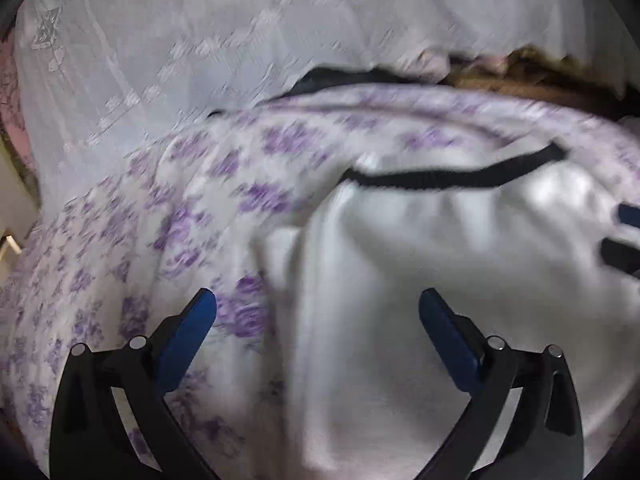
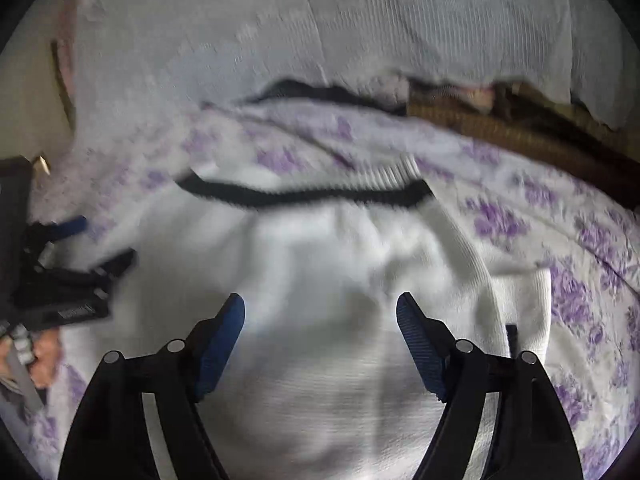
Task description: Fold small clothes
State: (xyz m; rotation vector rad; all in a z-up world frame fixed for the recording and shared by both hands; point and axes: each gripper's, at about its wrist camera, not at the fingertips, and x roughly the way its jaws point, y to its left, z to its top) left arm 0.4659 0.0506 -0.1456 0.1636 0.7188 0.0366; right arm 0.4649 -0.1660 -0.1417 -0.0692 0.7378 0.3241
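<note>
the left gripper [image 1: 318,304] and right gripper [image 2: 320,308] each stand wide apart over one white garment [image 2: 320,280], gripping nothing; each has two black fingers with ribbed blue pads [image 2: 220,344]. the garment is soft ribbed knit with one black trim band [image 2: 304,196], lying rumpled on a purple-flowered sheet [image 1: 120,240]. beyond the garment lies one white textured cloth [image 1: 180,40].

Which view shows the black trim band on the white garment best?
The right wrist view: the black trim band runs nearly centred across the white garment, end to end. The left wrist view shows it too, but off to the right and more blurred.
</note>
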